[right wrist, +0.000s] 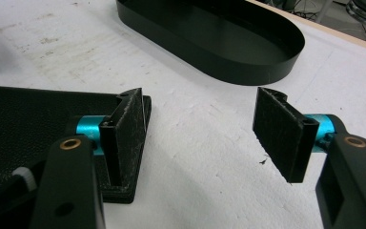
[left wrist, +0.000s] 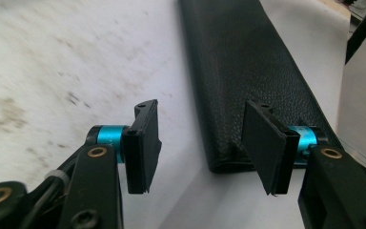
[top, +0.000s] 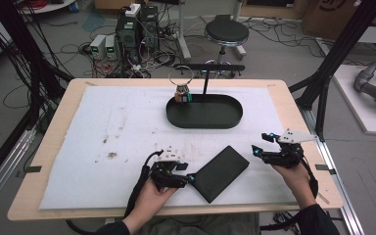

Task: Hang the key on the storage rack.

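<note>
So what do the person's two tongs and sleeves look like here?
Both tongs, left and right, are black with flat black pads on turquoise collars and brass-coloured pivots. The right one carries a grey three-cornered plate. A black cable trails from the left. Dark sleeves.

grained black leather wallet (left wrist: 248, 71), stained white cloth (top: 122, 127)

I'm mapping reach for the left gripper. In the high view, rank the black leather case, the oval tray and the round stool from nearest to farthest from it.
From the left gripper:
1. Black leather case, right at its jaw tips.
2. Oval tray, farther up the table.
3. Round stool, on the floor beyond the table.
</note>
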A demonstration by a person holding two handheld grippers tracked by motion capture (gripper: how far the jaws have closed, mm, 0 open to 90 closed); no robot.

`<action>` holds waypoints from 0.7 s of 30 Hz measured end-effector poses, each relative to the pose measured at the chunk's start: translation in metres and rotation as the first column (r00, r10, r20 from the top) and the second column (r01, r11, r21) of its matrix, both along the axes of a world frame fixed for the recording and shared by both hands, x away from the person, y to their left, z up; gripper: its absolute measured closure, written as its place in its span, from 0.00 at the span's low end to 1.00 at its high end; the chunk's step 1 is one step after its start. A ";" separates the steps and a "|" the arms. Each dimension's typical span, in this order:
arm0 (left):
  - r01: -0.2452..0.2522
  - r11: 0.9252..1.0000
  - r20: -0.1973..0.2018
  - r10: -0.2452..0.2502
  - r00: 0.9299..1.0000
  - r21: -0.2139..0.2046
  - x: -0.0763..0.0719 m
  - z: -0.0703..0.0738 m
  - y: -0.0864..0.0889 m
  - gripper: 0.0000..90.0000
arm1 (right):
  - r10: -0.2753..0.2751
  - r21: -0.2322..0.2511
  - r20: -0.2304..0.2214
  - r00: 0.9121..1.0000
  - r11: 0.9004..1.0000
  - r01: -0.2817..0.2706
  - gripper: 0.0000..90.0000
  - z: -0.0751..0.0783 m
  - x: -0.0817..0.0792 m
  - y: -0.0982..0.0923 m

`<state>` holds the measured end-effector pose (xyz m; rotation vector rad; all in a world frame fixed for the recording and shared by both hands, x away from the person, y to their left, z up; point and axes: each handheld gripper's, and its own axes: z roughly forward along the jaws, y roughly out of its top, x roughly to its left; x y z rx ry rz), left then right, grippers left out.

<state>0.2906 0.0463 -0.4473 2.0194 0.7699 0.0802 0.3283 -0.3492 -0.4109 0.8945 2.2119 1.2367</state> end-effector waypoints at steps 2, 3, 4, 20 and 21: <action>0.002 1.000 -0.031 -0.002 1.000 0.012 0.000 -0.003 -0.003 0.52 | 0.000 0.003 0.004 1.000 1.000 0.000 0.40 0.000 0.000 -0.001; -0.011 1.000 -0.054 0.012 0.998 0.009 0.001 -0.003 -0.005 0.52 | -0.001 0.004 0.004 1.000 1.000 0.001 0.40 0.000 0.000 -0.001; -0.011 1.000 -0.071 0.012 0.997 0.008 0.002 -0.003 -0.005 0.52 | -0.004 0.005 0.003 1.000 1.000 0.004 0.40 0.001 0.000 -0.001; 0.022 0.999 -0.171 -0.028 0.985 -0.037 -0.003 -0.004 -0.011 0.71 | -0.016 0.019 0.011 1.000 1.000 0.016 0.40 0.002 0.002 -0.002; 0.022 0.999 -0.171 -0.028 0.985 -0.037 -0.003 -0.004 -0.011 0.72 | -0.016 0.019 0.011 1.000 1.000 0.016 0.40 0.002 0.002 -0.002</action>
